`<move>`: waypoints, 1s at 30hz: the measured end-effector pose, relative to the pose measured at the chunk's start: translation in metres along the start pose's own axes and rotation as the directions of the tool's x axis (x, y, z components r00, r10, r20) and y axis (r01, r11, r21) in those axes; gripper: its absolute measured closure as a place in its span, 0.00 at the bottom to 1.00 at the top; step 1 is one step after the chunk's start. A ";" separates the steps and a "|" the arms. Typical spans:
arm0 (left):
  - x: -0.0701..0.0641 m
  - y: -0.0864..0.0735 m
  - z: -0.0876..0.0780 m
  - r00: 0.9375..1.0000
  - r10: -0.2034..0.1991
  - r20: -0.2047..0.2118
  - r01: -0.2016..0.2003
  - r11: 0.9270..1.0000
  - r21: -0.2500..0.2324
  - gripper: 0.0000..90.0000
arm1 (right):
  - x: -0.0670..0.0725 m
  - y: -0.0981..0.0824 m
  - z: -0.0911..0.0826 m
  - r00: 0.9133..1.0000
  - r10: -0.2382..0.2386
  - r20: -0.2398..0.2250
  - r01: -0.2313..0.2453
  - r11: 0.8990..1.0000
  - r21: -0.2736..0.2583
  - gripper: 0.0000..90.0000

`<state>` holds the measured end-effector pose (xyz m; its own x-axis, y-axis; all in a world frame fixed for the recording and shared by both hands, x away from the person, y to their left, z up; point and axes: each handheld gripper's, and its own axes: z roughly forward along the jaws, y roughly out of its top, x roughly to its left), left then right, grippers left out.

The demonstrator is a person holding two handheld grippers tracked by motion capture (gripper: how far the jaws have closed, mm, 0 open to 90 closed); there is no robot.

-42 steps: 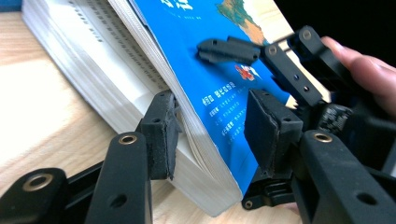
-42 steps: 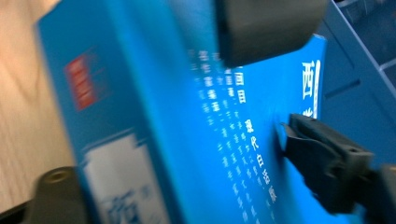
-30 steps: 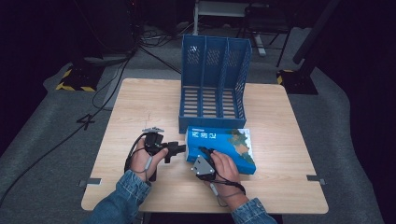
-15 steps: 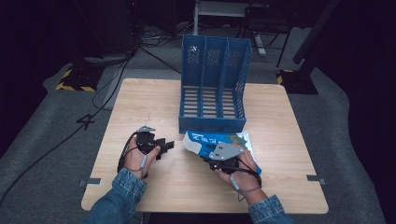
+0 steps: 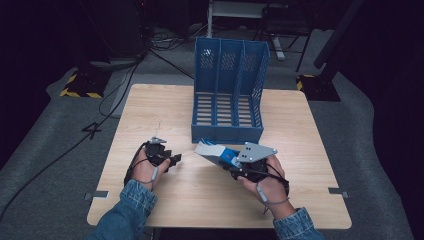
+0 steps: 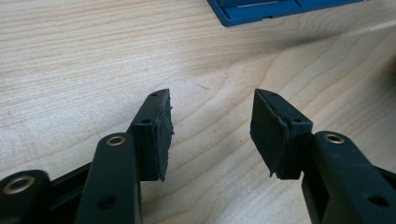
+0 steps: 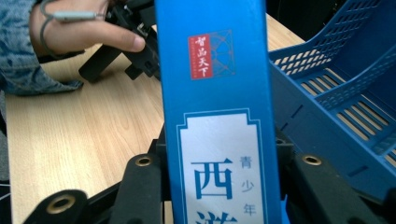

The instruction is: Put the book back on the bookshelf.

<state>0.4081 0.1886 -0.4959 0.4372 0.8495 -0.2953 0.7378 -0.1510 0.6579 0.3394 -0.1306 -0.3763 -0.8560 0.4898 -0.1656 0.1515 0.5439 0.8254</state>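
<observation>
A blue book (image 5: 214, 151) with a white title label hangs tilted above the table (image 5: 200, 200), its spine (image 7: 215, 93) turned toward the right gripper view's camera. My right gripper (image 5: 231, 162) is shut on its near end, and its jaws have just been closing tighter on it. My left gripper (image 5: 175, 160) hovers low over the wood to the left of the book. Its jaws stand open with nothing between the pads (image 6: 161, 135). The right gripper view also shows the left hand and its gripper (image 7: 126, 51) beyond the book.
A blue three-slot file rack (image 5: 227, 90) stands upright just behind the book, open toward me; its base corner (image 6: 261, 9) lies ahead of the left gripper, and its slatted floor (image 7: 336, 84) sits right of the book. Bare wood (image 6: 93, 56) surrounds the left gripper.
The book has come up off the table in the right gripper and tipped onto its edge, with the hand shifting right. The left gripper has sunk a little toward the table.
</observation>
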 end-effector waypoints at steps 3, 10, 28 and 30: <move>0.002 0.000 0.001 1.000 0.002 0.004 -0.002 1.000 -0.012 0.53 | -0.003 0.008 -0.008 1.000 0.014 0.007 -0.014 1.000 0.004 0.68; 0.007 -0.002 0.003 1.000 0.019 0.013 -0.018 0.998 -0.054 0.54 | -0.014 0.025 -0.033 0.998 0.061 0.032 -0.059 0.997 -0.055 0.69; 0.001 -0.002 0.009 0.991 0.132 -0.028 -0.133 0.990 -0.051 0.46 | -0.030 0.054 -0.069 0.985 0.170 0.013 -0.166 0.974 -0.156 0.69; -0.001 -0.002 0.009 0.988 0.150 -0.040 -0.152 0.987 -0.046 0.45 | -0.031 0.057 -0.070 0.984 0.176 0.015 -0.171 0.971 -0.165 0.69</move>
<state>0.4110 0.1834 -0.5031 0.5218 0.8369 -0.1653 0.6387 -0.2549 0.7260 0.3399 -0.1628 -0.2865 -0.8087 0.5877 -0.0257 0.2123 0.3323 0.9190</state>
